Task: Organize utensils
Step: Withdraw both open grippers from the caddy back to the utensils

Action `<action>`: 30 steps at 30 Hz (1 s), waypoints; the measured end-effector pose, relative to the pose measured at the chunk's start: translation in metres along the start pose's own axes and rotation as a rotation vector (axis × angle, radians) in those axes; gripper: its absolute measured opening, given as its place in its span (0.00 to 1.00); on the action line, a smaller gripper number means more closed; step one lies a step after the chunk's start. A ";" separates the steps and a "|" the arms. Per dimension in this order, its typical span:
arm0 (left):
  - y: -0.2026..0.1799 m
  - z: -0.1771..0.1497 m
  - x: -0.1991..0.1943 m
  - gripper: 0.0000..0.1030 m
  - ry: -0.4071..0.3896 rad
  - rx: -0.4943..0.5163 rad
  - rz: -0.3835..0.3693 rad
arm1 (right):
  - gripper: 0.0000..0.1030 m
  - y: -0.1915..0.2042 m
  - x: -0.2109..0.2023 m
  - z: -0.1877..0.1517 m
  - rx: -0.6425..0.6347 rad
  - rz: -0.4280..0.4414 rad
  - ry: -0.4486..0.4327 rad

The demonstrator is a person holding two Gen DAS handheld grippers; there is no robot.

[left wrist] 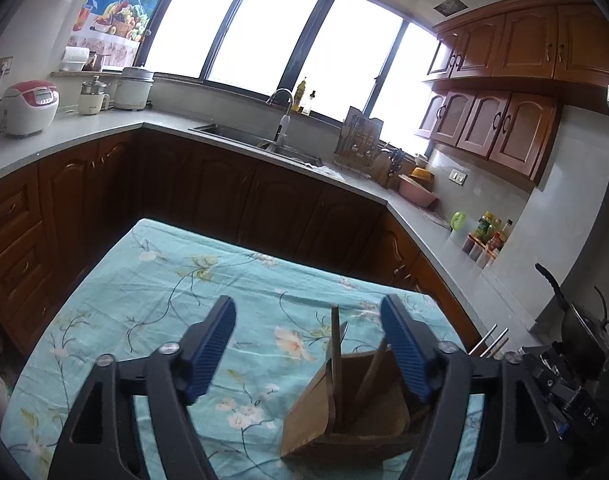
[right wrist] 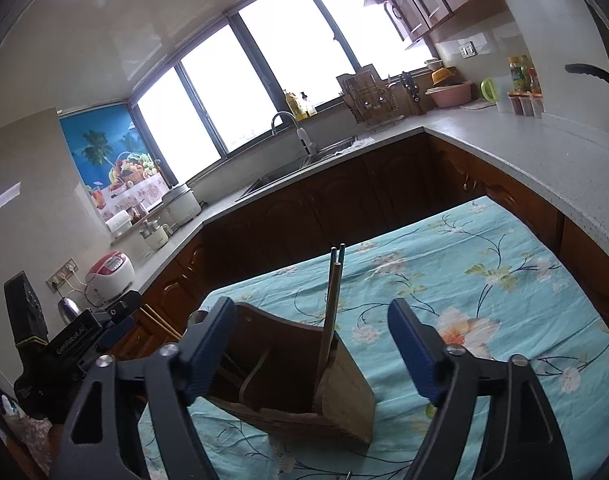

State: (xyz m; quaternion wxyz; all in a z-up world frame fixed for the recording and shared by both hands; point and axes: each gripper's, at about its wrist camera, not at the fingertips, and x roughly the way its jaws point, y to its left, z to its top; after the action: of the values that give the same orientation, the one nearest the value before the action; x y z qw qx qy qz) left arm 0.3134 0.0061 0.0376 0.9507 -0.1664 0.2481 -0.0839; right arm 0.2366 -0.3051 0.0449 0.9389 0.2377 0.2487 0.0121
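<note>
1. Below both grippers, a floral table spreads.
2. Wooden holder: just ahead of the right gripper, between its released fingers; the left gripper, also released and empty, has it toward its right finger.
3. Chopsticks: upright in the holder, long axis near vertical; the right gripper is probably nearer.

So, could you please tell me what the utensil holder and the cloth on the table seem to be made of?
The utensil holder looks like wood: brown, matt, with visible grain on its flat sides, possibly bamboo. The tablecloth looks like thin woven fabric, printed turquoise with flowers; its soft creases suggest cotton or a blend, though the pictures cannot settle which.
</note>
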 end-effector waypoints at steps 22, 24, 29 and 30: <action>-0.001 -0.013 -0.059 0.80 0.050 0.010 -0.013 | 0.81 0.002 -0.043 -0.034 0.011 -0.012 0.045; 0.000 -0.015 -0.066 0.80 0.048 0.004 -0.022 | 0.81 0.002 -0.046 -0.037 0.015 -0.011 0.044; 0.004 -0.030 -0.088 0.80 0.062 0.000 -0.018 | 0.81 0.002 -0.057 -0.047 0.020 -0.011 0.051; 0.005 -0.034 -0.093 0.80 0.070 -0.001 -0.017 | 0.81 0.002 -0.059 -0.048 0.021 -0.011 0.051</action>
State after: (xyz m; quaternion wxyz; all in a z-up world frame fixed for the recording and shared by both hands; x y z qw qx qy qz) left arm 0.2164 0.0239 0.0488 0.9406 -0.1657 0.2798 -0.0974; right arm 0.1627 -0.2907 0.0363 0.9297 0.2460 0.2740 0.0104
